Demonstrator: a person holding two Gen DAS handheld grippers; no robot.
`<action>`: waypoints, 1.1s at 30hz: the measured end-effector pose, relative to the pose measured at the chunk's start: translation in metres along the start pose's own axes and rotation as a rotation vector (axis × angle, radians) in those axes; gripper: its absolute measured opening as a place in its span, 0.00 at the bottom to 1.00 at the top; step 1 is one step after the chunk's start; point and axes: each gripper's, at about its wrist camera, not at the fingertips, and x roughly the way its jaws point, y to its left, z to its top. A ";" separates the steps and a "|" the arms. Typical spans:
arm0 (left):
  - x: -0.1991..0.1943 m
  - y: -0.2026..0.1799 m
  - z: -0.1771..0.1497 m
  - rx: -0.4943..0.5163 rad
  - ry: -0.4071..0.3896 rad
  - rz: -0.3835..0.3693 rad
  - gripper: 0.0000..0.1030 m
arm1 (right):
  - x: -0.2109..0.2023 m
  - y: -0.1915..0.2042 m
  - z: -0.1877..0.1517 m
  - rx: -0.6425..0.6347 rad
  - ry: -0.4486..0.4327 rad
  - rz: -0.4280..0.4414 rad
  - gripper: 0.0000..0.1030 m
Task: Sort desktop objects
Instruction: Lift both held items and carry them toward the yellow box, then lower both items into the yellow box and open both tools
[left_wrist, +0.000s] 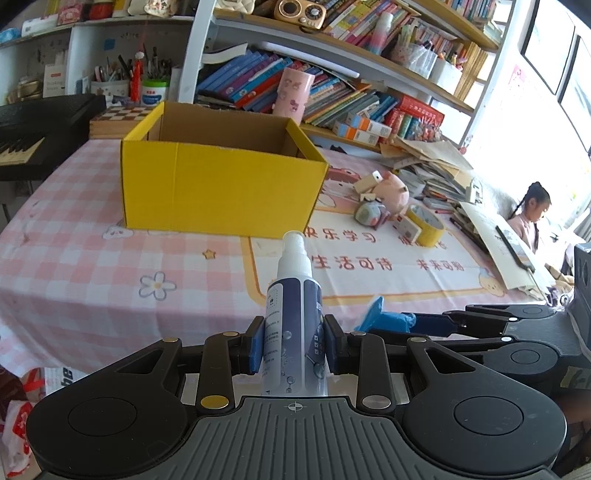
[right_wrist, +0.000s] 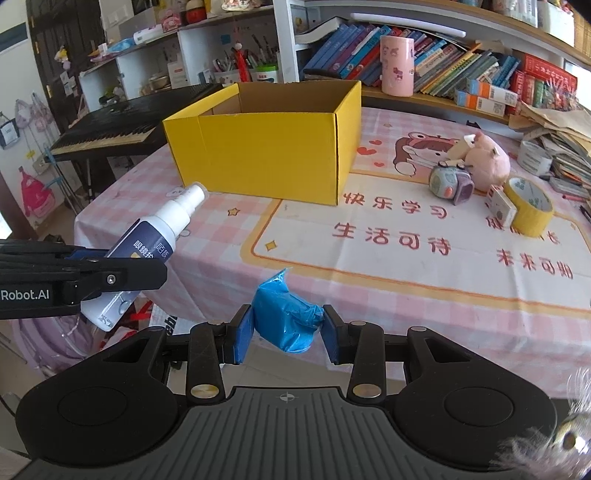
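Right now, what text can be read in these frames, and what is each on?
"Robot.AI": left gripper body.
"快乐学习", "生活可待": tablecloth.
"眼镜": spray bottle; its other print is too small.
Book spines and small box: blurred.

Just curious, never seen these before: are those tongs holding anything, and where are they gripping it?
Left tongs pinch a spray bottle around its lower body. Right tongs squeeze a crumpled blue bag by its sides.
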 end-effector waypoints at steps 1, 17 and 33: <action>0.002 0.000 0.003 0.003 -0.002 0.000 0.30 | 0.002 -0.001 0.004 -0.001 0.000 0.002 0.35; 0.018 0.008 0.086 0.001 -0.199 0.069 0.30 | 0.027 -0.025 0.097 -0.068 -0.151 0.063 0.35; 0.041 0.013 0.149 0.038 -0.282 0.174 0.30 | 0.060 -0.047 0.186 -0.182 -0.259 0.124 0.35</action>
